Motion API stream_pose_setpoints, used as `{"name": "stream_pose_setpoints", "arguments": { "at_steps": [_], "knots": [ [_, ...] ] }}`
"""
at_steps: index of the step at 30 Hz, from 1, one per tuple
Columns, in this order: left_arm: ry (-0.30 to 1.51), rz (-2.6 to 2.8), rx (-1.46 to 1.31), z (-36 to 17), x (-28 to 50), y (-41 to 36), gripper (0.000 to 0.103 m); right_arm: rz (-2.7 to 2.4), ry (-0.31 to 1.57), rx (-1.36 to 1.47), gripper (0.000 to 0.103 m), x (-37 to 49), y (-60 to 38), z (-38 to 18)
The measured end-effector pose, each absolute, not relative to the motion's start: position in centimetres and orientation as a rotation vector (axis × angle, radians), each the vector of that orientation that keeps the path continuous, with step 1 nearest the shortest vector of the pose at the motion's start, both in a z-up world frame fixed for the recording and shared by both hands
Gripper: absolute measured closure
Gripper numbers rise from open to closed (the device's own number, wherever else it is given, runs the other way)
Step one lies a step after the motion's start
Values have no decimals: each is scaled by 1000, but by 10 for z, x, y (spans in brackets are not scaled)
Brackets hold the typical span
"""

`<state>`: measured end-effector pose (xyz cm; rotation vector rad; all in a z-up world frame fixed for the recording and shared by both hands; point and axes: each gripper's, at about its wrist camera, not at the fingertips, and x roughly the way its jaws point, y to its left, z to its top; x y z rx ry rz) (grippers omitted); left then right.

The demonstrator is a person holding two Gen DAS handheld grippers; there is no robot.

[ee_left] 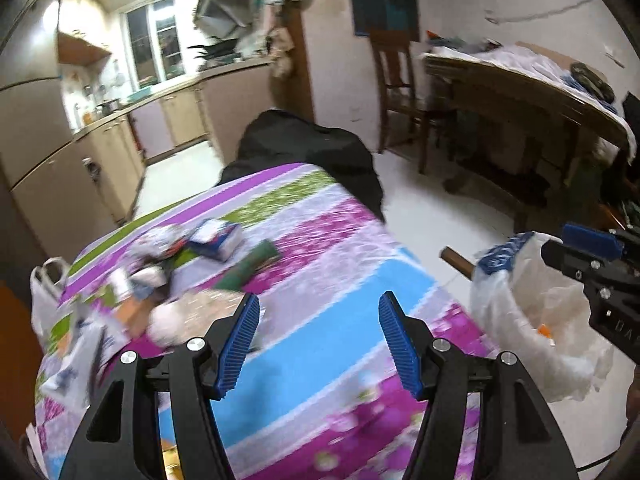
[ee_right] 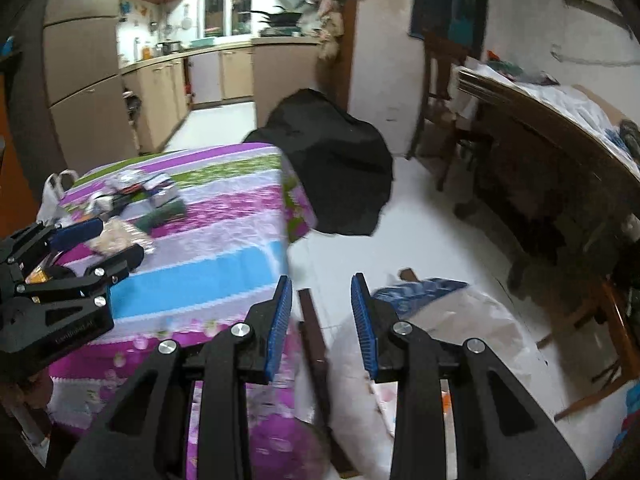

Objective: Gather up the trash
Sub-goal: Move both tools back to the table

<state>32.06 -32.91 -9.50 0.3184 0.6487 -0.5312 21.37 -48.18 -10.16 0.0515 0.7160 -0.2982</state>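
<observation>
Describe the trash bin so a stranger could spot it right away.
Find the table with the striped floral cloth. On the white floor off its right edge stands the trash bin. Only it has a blue rim and a crinkly clear plastic liner.

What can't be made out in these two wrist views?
- Trash pile on the striped cloth: motion blur in both views, items unreadable.
- Bin bag contents: left view, translucent plastic and the right tongs cover them.
- Left tongs in the right view: whether the speckled bag is gripped, blurred.
</observation>
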Motion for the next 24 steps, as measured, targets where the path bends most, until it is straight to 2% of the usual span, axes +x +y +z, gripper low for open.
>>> {"name": "stream_pose_setpoints", "arguments": {
  "at_steps": [24],
  "knots": [
    [692,-144,142,-105,322,-58,39,231,759,11,74,256,-303,-145]
  ]
}}
